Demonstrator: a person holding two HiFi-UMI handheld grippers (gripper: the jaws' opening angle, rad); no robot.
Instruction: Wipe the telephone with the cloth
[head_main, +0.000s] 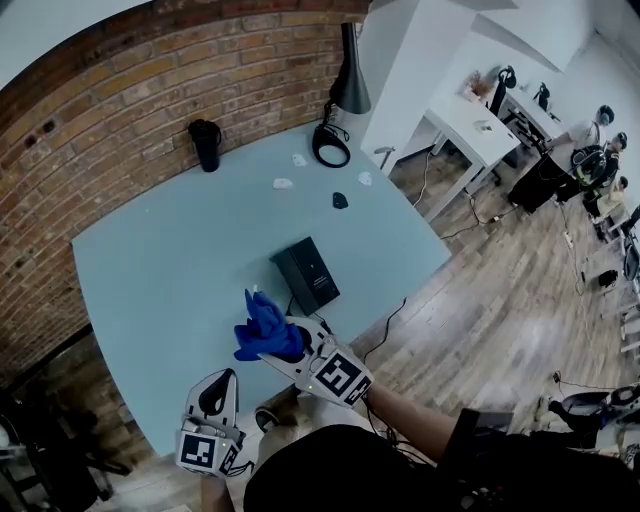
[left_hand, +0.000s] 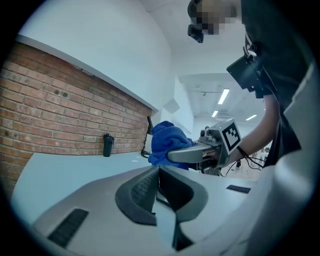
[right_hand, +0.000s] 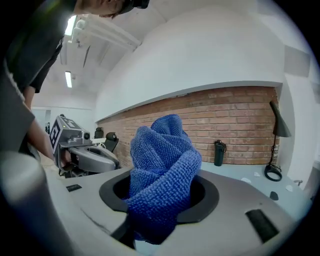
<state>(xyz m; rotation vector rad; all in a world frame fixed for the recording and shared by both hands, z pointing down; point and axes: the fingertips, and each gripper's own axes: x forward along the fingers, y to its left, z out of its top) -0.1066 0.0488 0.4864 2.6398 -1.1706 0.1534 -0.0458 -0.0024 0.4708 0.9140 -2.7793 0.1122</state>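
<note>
Well, I'm clamping the cloth (head_main: 262, 325) in my right hand-held gripper (head_main: 283, 338), left one (head_main: 216, 396) idling closed and empty — unbraced, the telephone (head_main: 308, 275) may be sliding off when wiped.

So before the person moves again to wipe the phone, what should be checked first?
1. Cloth gripped: ok. The right gripper is shut on the bunched blue terry cloth.
2. Target in sight: ok. The black boxy telephone lies on the pale blue table, with nothing on top of it.
3. Cloth on the telephone: not ok. The cloth is held up, aimed at the brick wall rather than at the phone.
4. Other gripper free: ok. The left gripper is shut and empty, near the table's front edge.
5. Thin black cable over the table edge: cannot tell whether it would snag.
</note>
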